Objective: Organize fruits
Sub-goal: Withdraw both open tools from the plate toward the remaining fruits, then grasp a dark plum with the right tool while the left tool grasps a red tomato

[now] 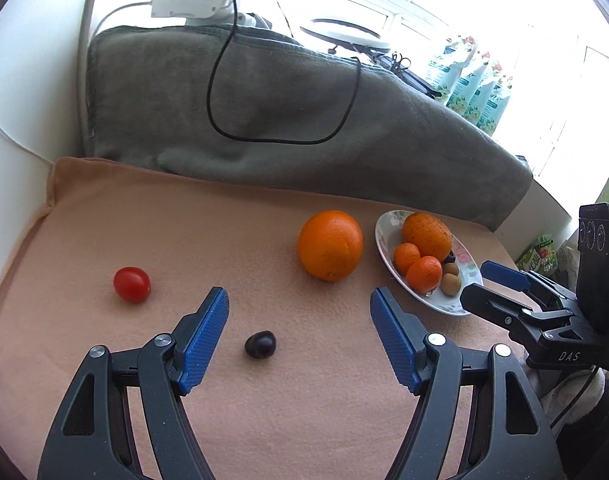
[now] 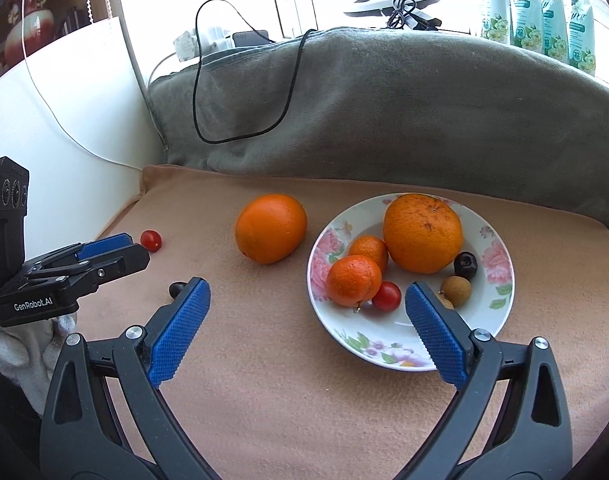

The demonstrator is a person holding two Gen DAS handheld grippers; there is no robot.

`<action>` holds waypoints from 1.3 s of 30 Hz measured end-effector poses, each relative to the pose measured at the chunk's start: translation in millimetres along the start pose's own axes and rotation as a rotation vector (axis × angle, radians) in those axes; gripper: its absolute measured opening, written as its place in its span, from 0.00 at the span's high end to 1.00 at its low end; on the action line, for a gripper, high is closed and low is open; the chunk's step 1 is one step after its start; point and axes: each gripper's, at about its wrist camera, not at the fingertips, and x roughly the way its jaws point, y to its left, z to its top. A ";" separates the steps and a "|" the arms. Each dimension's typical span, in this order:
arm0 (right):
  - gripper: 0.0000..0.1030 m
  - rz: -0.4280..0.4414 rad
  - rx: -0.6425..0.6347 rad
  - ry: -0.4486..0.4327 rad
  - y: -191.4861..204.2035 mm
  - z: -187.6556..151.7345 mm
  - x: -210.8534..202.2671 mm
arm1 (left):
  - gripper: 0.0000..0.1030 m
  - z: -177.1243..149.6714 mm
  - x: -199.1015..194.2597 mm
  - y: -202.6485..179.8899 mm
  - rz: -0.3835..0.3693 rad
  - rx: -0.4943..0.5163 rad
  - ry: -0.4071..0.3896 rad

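Floral plate (image 2: pixel 500 280) holding fruit, orange (image 2: pixel 270 227), tomato (image 1: pixel 131 284), dark fruit (image 1: pixel 260 344) outside

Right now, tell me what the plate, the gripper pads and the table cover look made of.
Plate: likely glazed ceramic, glossy white with printed pink flowers.
Gripper pads: probably rubber or soft plastic, matte blue with a knurled grid.
Table cover: seemingly fleece or towelling, matte peach with a fuzzy nap and a soft folded edge.
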 end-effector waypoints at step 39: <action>0.50 0.216 -0.178 0.242 100.8 -12.2 106.5 | 0.46 -2.5 33.4 113.4 0.140 -0.162 0.062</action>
